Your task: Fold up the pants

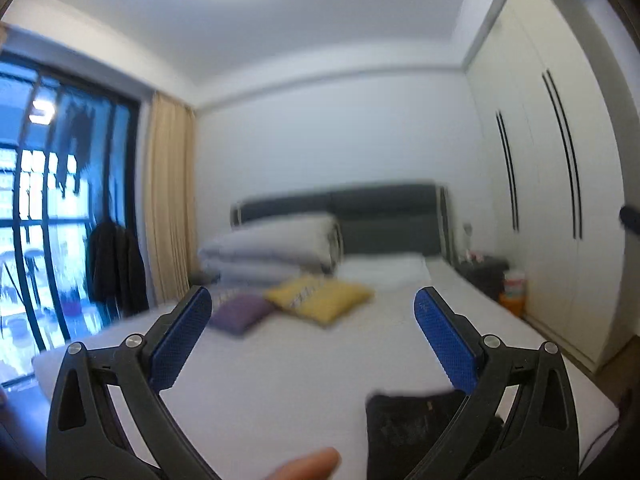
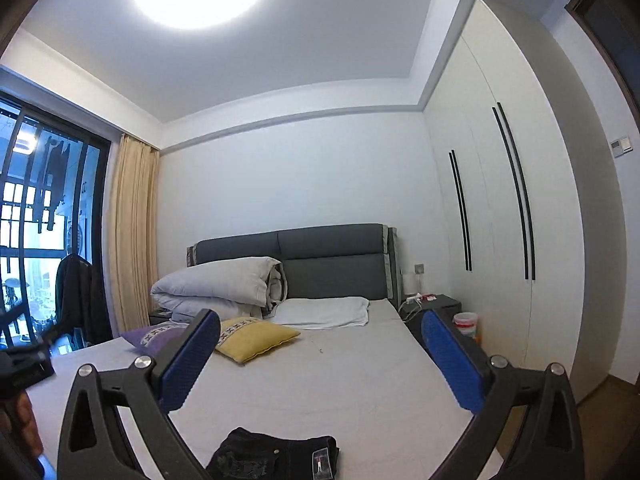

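Observation:
Black pants (image 2: 276, 456) lie bunched on the near part of the white bed (image 2: 320, 384), waistband with button and label up; in the left wrist view the pants (image 1: 416, 428) sit low at the right. My right gripper (image 2: 320, 320) is open and empty, held above the pants and pointing along the bed. My left gripper (image 1: 312, 300) is open and empty, to the left of the pants and above the sheet. A fingertip (image 1: 308, 466) shows at the bottom of the left wrist view.
A yellow cushion (image 2: 256, 338) and a purple cushion (image 2: 154, 338) lie mid-bed. A folded duvet (image 2: 218, 284) and white pillow (image 2: 324, 312) rest by the grey headboard (image 2: 332, 260). White wardrobe (image 2: 500, 220) on the right, nightstand (image 2: 436, 304), window and curtain (image 2: 132, 236) on the left.

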